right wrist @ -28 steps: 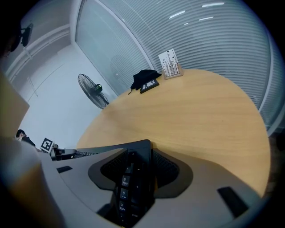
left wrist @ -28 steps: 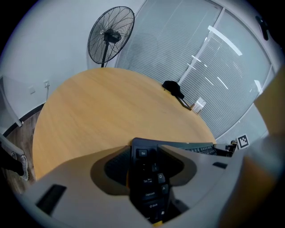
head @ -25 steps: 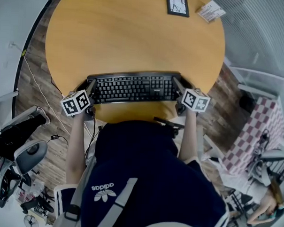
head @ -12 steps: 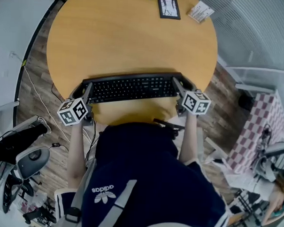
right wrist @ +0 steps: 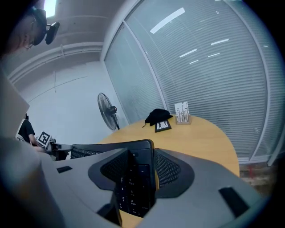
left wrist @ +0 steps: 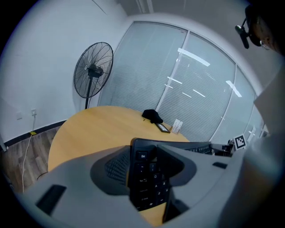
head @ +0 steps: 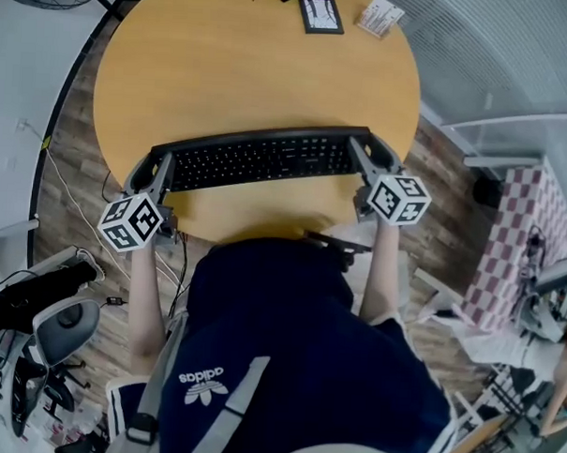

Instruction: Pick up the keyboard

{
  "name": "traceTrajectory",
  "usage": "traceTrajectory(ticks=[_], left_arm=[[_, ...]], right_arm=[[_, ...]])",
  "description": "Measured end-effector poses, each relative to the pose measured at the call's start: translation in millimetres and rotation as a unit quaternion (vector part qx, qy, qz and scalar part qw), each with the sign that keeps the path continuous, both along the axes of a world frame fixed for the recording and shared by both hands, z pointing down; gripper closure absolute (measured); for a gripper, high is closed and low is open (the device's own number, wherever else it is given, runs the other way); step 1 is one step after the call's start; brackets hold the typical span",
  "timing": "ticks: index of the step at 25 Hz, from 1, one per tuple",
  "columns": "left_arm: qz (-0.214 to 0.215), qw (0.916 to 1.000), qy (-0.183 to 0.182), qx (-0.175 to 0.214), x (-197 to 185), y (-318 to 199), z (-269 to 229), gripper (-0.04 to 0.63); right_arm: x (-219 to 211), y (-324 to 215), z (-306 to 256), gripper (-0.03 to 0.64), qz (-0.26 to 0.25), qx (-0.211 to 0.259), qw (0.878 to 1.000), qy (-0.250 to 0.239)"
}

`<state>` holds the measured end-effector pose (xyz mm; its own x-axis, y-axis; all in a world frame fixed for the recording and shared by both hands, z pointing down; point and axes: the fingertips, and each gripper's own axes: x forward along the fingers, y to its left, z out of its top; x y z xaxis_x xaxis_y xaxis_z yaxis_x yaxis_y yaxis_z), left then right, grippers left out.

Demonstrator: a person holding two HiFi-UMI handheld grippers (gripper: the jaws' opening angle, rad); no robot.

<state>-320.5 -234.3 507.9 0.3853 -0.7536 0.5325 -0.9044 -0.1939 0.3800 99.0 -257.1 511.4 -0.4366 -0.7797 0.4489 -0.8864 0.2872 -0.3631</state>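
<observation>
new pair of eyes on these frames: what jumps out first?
The black keyboard spans the near part of the round wooden table, with the left gripper shut on its left end and the right gripper shut on its right end. At the table's far edge sit a small picture frame and a white card stand. A pedestal fan stands beyond the table by the white wall.

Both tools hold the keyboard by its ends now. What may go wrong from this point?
1. The left tool and the right tool each clamp only a short end of the long keyboard. If one slips, that end would probably drop onto the table.
2. If the two tools rise unevenly, the keyboard may tilt or twist between the jaws and work loose.
</observation>
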Motion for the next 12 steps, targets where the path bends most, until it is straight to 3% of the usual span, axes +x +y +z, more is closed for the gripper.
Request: traceTrajectory(ticks=[6,12], left_arm=[[0.010,0.9974,0.005,0.071,-9,-8,-54,0.408],[-0.003,0.9897,0.014,0.143,-16,2,-114,0.407]], right_arm=[[-7,9,-54,0.446,0.029,0.069,0.997,-0.002],[-16,22,-100,0.446,0.020,0.111,0.994,-0.001]])
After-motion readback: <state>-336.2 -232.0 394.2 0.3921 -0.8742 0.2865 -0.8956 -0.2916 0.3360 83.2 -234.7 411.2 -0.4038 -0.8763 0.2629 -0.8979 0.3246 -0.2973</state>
